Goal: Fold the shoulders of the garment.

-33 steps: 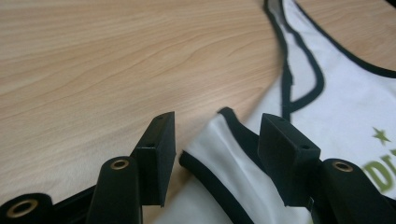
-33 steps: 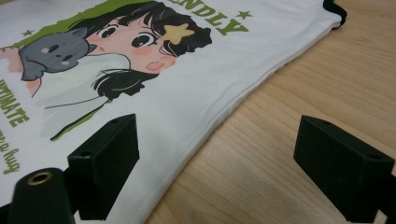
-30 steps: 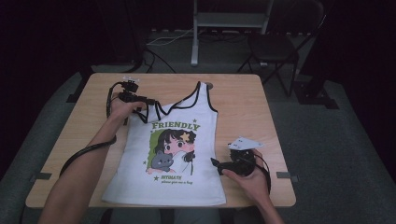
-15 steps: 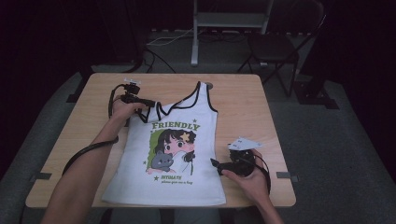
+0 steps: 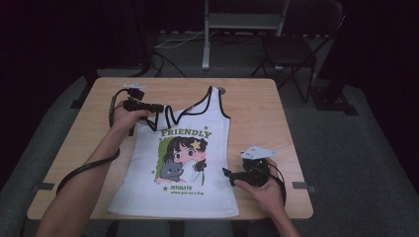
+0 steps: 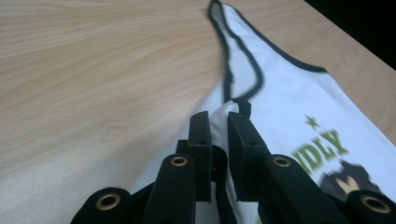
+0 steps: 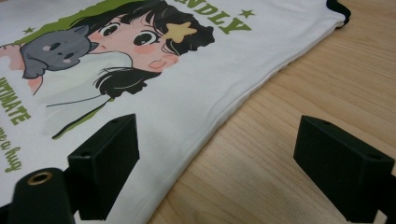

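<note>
Fabric sits pinched in your left gripper [image 5: 157, 107]: its jaws have just been closing and now clamp the left shoulder strap [image 6: 223, 112] of the tank top [image 5: 190, 168], with white cloth and black trim bunched between the pads. In the left gripper view the strap's black-edged loop runs away from the jaws toward 12 o'clock, lying slack on the wood.

The tank top lies face up in the middle of the bench [image 5: 257, 106], hem toward you at 6 o'clock and neckline toward 12 o'clock. Its print reads "FRIENDLY" in green over a cartoon girl holding a grey cat [image 7: 51, 49]. The strap at 11 o'clock is pulled sideways and drawn off the flat toward your left hand [image 5: 124, 118], so the neckline looks skewed; the other strap [image 5: 213, 96] lies straight, pointing to 12 o'clock.

Your right gripper [image 5: 228, 174] rests at about 4 o'clock on the bench, just beside the tank top's right side seam, pointing toward 9 o'clock. Its jaws stand wide apart with nothing between the pads: in the right gripper view one jaw hangs over the white cloth near the seam, the other over bare wood. Your right hand [image 5: 262, 190] holds it low near the bench's front edge.

A chair [image 5: 291, 49] stands beyond the bench at 1 o'clock.
</note>
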Available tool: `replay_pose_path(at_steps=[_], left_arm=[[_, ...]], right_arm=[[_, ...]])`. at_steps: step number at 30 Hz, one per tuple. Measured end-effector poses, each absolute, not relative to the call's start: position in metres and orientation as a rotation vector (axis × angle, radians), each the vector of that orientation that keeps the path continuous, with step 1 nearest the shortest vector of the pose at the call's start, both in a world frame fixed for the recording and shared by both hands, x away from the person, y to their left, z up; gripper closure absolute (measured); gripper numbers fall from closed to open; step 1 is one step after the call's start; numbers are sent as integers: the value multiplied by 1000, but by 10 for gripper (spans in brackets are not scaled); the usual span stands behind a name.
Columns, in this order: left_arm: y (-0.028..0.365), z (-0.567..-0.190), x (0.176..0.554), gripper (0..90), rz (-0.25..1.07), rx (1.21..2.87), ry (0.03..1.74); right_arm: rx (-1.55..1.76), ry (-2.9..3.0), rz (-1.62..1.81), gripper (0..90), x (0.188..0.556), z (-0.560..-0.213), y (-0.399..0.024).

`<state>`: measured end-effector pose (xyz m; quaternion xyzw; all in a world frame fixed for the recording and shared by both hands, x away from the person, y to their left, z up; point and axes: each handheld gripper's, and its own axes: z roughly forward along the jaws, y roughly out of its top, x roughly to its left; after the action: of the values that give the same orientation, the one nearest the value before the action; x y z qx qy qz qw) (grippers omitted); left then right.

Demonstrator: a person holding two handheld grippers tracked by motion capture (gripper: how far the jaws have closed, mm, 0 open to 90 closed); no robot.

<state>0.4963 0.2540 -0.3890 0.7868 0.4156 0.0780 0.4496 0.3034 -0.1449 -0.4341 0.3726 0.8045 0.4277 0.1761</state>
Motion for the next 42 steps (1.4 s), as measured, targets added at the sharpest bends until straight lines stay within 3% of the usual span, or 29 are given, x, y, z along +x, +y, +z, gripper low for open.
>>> replay_pose_path(at_steps=[16,21,26,33,38,42], left_arm=[[236,-411,436,773,132,2083,866],[231,-421,423,729,67,2137,823],[234,-417,418,625,47,2152,798],[242,-393,439,528,107,2054,878],[217,-405,460,490,215,2249,922],[204,-416,452,479,284,2337,872]], right_arm=[[1050,2285,1208,137,303,-434,-144],[1052,2284,1205,137,303,-434,-144],[1050,2279,1206,137,304,-434,-145],[1061,2272,1209,137,305,-434,-147],[1058,2276,1207,137,305,-434,-146],[1064,2273,1211,136,304,-434,-147]])
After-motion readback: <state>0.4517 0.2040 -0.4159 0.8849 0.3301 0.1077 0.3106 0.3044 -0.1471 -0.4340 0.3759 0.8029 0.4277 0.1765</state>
